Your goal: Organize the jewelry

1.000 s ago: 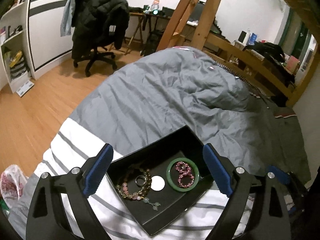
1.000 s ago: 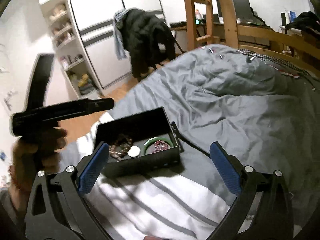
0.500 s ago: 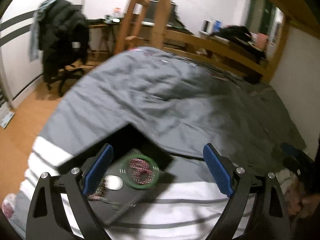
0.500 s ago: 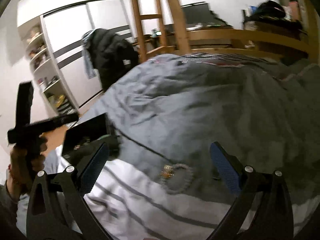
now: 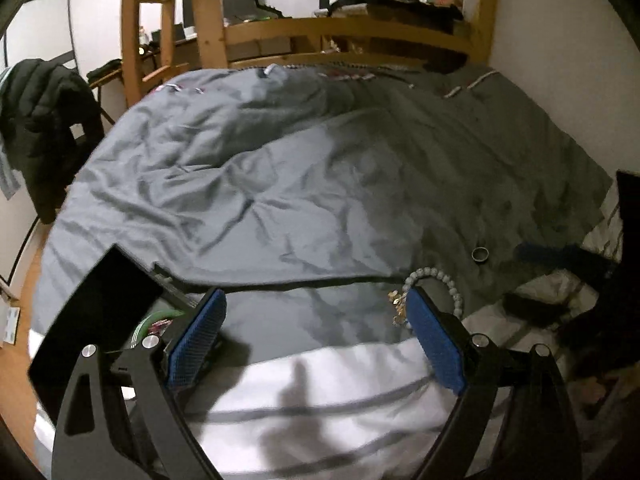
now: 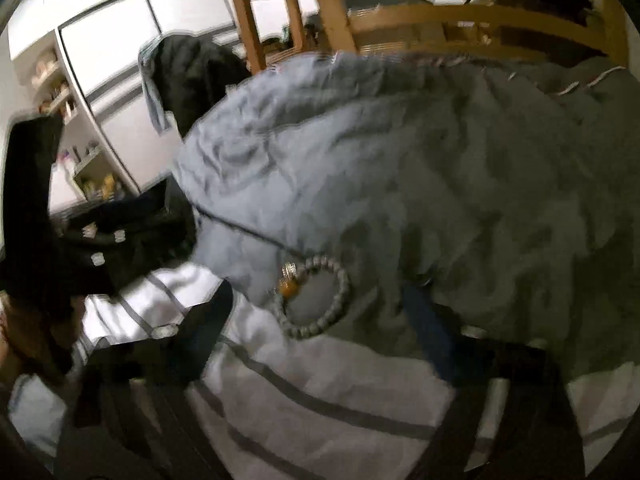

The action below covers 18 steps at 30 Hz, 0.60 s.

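A grey bead bracelet (image 5: pixel 436 280) with a gold charm lies on the grey duvet, partly behind my left gripper's right finger (image 5: pixel 434 352). A dark ring (image 5: pixel 480 254) lies just beyond it. The black jewelry box (image 5: pixel 96 312) sits at lower left, its green bangle (image 5: pixel 150 320) just showing. My left gripper (image 5: pixel 316 344) is open and empty. In the blurred right wrist view the bracelet (image 6: pixel 320 296) with its amber charm lies between the fingers of my open, empty right gripper (image 6: pixel 316 328).
The bed's grey duvet (image 5: pixel 304 184) has a white striped band (image 5: pixel 320 392) at the near edge. A wooden ladder and bed frame (image 5: pixel 208 12) stand behind. A chair with a black jacket (image 5: pixel 40 128) is on the left, and white wardrobes (image 6: pixel 112 72) are beyond it.
Both grippers have swung right, away from the jewelry box. The bead bracelet and ring have come into view, and the right gripper has closed in on the bracelet.
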Motion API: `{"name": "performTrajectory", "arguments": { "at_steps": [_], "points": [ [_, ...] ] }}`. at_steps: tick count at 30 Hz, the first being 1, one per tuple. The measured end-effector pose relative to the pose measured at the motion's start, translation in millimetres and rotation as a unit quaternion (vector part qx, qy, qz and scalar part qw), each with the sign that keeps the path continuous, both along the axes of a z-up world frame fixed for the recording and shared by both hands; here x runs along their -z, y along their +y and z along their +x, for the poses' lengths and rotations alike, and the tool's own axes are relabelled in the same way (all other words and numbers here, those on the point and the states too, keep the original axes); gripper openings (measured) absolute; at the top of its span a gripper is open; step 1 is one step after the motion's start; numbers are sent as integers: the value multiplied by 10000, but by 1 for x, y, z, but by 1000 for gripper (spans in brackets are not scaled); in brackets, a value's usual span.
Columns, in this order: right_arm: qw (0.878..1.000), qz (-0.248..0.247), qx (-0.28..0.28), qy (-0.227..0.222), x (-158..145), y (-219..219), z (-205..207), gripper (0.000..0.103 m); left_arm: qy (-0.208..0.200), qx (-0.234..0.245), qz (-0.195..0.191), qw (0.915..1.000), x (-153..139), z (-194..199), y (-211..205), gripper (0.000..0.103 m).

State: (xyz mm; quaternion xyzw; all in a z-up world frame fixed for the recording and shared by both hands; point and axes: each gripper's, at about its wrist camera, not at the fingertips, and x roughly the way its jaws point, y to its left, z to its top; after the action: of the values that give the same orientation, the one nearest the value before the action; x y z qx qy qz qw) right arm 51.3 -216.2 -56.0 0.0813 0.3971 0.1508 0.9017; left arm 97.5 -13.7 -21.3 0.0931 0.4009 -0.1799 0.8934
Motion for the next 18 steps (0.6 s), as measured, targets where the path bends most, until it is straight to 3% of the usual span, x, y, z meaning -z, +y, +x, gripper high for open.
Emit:
{"name": "performTrajectory", "arguments": {
  "at_steps": [3,5,9,12,15,18],
  "points": [
    [9995,-290,-78,116,14,11,13,67,211,206,33,9996,12,9,-19,65],
    [9991,-377,-46,172,23,14,20,67,301,355,84,9989,21,12,-28,58],
    [9998,-169,69,105,24,1,23,67,529,662,107,9963,43,23,-45,58],
    [9985,-87,528,-106,16,-29,28,67,554,952,-29,9939,51,27,-56,58],
    [9972,-254,692,151,33,-43,38,59,653,1100,-48,9918,63,30,-65,58],
    [9963,-432,676,299,43,-38,43,58,727,1110,45,9911,74,30,-68,57]
  ]
}}
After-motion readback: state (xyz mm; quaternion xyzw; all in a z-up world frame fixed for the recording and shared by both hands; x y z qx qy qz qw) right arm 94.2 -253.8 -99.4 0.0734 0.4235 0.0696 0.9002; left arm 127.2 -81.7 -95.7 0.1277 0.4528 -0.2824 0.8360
